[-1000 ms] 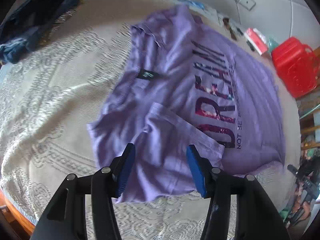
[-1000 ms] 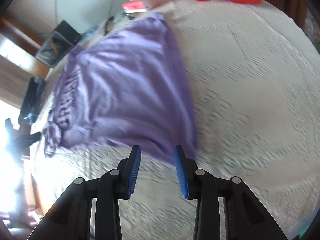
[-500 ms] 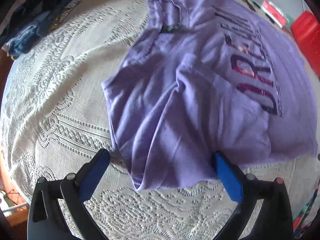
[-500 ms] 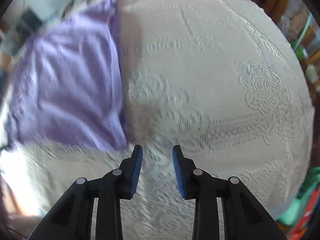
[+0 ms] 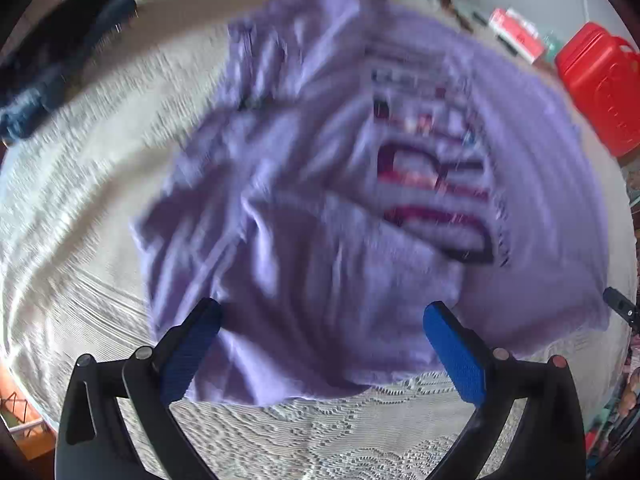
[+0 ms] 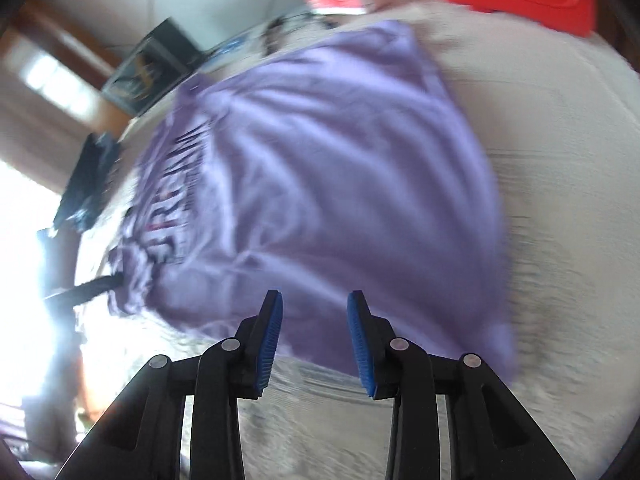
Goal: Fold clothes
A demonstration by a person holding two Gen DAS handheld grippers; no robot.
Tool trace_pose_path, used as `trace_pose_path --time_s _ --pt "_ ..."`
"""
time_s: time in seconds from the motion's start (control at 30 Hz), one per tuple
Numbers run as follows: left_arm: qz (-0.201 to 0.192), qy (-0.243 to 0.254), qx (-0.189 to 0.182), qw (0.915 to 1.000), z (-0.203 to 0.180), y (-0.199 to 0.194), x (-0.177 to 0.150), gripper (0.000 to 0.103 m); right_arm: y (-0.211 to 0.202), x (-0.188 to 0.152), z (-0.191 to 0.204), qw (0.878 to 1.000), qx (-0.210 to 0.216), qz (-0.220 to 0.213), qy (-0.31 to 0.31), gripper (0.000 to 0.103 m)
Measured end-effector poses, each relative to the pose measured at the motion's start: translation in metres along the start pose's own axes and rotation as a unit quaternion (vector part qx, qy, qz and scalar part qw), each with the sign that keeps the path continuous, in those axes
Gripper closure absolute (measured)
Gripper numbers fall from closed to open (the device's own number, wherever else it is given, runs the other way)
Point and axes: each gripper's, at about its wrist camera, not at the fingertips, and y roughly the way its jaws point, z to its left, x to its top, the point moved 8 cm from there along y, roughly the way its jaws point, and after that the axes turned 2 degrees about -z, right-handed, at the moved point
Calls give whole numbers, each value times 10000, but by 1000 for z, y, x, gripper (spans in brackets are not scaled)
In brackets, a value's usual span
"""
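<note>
A lilac T-shirt [image 5: 320, 200] with dark printed letters lies spread on a white lace cloth [image 5: 80, 220]; one sleeve is folded onto its body. My left gripper [image 5: 320, 320] is wide open over the shirt's near edge, holding nothing. In the right wrist view the same shirt [image 6: 320, 180] fills the middle. My right gripper [image 6: 315, 312] is open over its near hem, with nothing between the pads. Both views are motion-blurred.
A red plastic basket [image 5: 600, 88] and a red-and-white box [image 5: 516, 36] stand at the far right. Dark clothes [image 5: 52, 68] lie at the far left. A dark framed picture [image 6: 148, 68] leans on the wall. The cloth's front edge runs close below the grippers.
My left gripper opened wide, then pulled back a little from the shirt. My right gripper swung off to bare cloth and came back over the shirt's hem, open throughout.
</note>
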Motion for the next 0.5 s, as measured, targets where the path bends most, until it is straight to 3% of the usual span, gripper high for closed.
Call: trace_pose_path --time_s 0.03,0.13,0.2,0.37,0.5 --pt "17 145 116 9998 -4 4 -4 0 5 -2 7 9999 94 42 -49 69" --pt "-145 249 230 9993 -7 10 -10 0 29 -19 8 9989 -154 415 -160 68" --pt "-216 279 216 9991 -6 15 -12 0 25 -26 3 9992 -103 339 -194 67" --pt "-412 392 177 9982 -8 24 -13 0 9 -44 -23 9976 59 654 200 69" --pt "158 404 83 9990 -8 34 -4 0 6 -49 -27 9970 -2 676 371 67"
